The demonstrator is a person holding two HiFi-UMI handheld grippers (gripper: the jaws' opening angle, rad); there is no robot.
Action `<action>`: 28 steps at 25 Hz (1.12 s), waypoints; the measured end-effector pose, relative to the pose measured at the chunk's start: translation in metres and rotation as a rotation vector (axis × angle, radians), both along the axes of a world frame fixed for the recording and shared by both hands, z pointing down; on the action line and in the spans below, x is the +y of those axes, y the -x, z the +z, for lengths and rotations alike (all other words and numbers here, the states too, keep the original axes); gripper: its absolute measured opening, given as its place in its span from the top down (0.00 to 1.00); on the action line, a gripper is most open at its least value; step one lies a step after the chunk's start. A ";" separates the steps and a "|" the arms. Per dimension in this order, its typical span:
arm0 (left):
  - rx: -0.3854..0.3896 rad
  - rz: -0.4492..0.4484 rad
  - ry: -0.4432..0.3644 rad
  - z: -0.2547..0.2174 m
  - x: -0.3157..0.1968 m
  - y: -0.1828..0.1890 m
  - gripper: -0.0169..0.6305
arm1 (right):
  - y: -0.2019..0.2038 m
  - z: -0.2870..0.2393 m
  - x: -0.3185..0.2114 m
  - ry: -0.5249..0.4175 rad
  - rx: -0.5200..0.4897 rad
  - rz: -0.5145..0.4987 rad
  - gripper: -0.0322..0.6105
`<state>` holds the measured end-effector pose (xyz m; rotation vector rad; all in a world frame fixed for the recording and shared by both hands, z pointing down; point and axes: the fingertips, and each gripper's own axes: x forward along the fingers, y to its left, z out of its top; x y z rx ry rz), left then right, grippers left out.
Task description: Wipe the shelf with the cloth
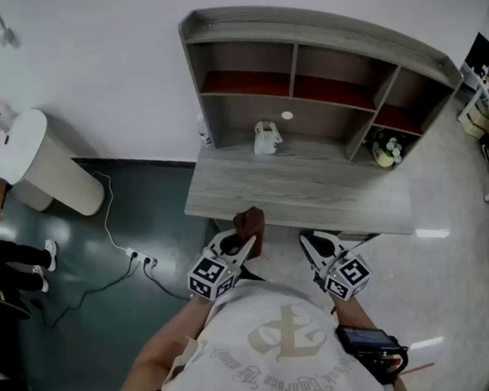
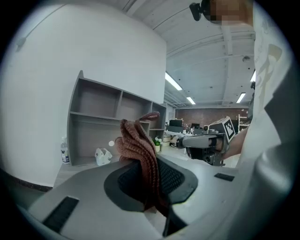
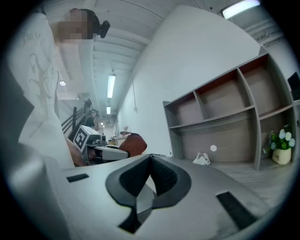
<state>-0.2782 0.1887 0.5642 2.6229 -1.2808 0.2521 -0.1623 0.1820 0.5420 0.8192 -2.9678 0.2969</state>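
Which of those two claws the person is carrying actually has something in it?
The left claw: a brown knitted cloth is pinched between its jaws. The right claw is closed on nothing.

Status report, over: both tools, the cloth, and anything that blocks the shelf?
Left tool shut on brown cloth, near desk front edge. Right tool shut, empty. Shelf not yet reached. White bag and flower pot stand in its lower bays.
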 end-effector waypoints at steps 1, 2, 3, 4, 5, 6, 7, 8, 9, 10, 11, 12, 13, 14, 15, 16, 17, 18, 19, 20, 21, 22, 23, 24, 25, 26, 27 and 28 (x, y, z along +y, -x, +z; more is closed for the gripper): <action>0.000 0.000 0.001 -0.001 0.000 0.000 0.87 | -0.001 -0.001 0.000 0.000 -0.001 0.001 0.95; 0.001 0.000 0.002 -0.001 0.000 -0.001 0.87 | -0.001 -0.002 0.000 -0.001 -0.001 0.003 0.95; 0.002 -0.001 0.003 -0.001 0.000 -0.001 0.87 | -0.002 -0.002 0.000 -0.001 -0.001 0.005 0.94; 0.003 -0.001 0.005 -0.001 0.000 -0.002 0.87 | -0.003 -0.002 0.000 0.000 0.000 0.008 0.95; 0.006 -0.002 0.007 -0.001 0.000 -0.002 0.87 | -0.004 -0.002 0.000 0.001 0.000 0.012 0.95; 0.008 -0.002 0.010 -0.001 0.000 -0.002 0.87 | -0.005 -0.002 0.000 0.001 0.000 0.017 0.95; 0.010 -0.003 0.012 -0.001 0.000 -0.001 0.87 | -0.006 -0.002 0.000 0.002 0.001 0.023 0.95; 0.011 -0.003 0.013 -0.001 -0.001 0.000 0.87 | -0.006 -0.003 0.000 0.002 0.001 0.029 0.95; 0.012 -0.003 0.014 -0.001 -0.001 0.001 0.87 | -0.006 -0.003 0.000 0.002 0.001 0.035 0.95; 0.012 -0.004 0.014 -0.002 -0.001 0.001 0.87 | -0.007 -0.002 0.000 0.004 0.002 0.040 0.94; 0.013 -0.005 0.013 -0.002 -0.002 0.001 0.87 | -0.008 -0.002 -0.001 0.005 0.002 0.045 0.94; 0.013 -0.005 0.013 -0.002 -0.002 0.002 0.87 | -0.009 -0.002 -0.001 0.005 0.001 0.049 0.94; 0.013 -0.005 0.012 -0.001 -0.002 0.002 0.87 | -0.009 -0.002 -0.002 0.005 -0.002 0.052 0.94; 0.013 -0.006 0.013 -0.001 -0.002 0.003 0.87 | -0.009 -0.003 -0.002 0.005 -0.005 0.054 0.94; 0.013 -0.007 0.014 -0.001 -0.003 0.004 0.87 | -0.008 -0.003 -0.003 0.006 -0.008 0.055 0.94; 0.013 -0.009 0.015 -0.001 -0.003 0.006 0.87 | -0.008 -0.004 -0.004 0.007 -0.011 0.057 0.94; 0.013 -0.012 0.017 -0.001 -0.004 0.007 0.87 | -0.007 -0.004 -0.006 0.008 -0.013 0.058 0.94; 0.013 -0.015 0.017 -0.001 -0.006 0.009 0.87 | -0.006 -0.004 -0.008 0.009 -0.015 0.058 0.94; 0.013 -0.018 0.017 -0.002 -0.008 0.011 0.87 | -0.005 -0.005 -0.010 0.009 -0.015 0.058 0.94; 0.015 -0.022 0.017 -0.002 -0.010 0.012 0.87 | -0.004 -0.006 -0.012 0.009 -0.014 0.058 0.94; 0.017 -0.026 0.017 -0.003 -0.013 0.015 0.87 | -0.003 -0.007 -0.014 0.010 -0.013 0.058 0.94; 0.019 -0.030 0.018 -0.003 -0.016 0.017 0.87 | -0.001 -0.007 -0.015 0.014 -0.012 0.057 0.94; 0.021 -0.034 0.020 -0.002 -0.018 0.018 0.87 | 0.000 -0.007 -0.016 0.017 -0.009 0.056 0.94; 0.023 -0.037 0.021 -0.001 -0.021 0.019 0.87 | -0.001 -0.006 -0.017 0.020 -0.005 0.055 0.94; 0.026 -0.038 0.020 -0.001 -0.026 0.020 0.87 | -0.002 -0.006 -0.020 0.020 -0.001 0.057 0.94; 0.029 -0.038 0.018 -0.002 -0.032 0.019 0.87 | -0.004 -0.006 -0.025 0.019 0.003 0.061 0.94; 0.031 -0.037 0.015 -0.002 -0.038 0.019 0.87 | -0.005 -0.007 -0.030 0.018 0.004 0.065 0.94; 0.033 -0.036 0.013 -0.003 -0.044 0.018 0.87 | -0.006 -0.007 -0.035 0.017 0.004 0.068 0.94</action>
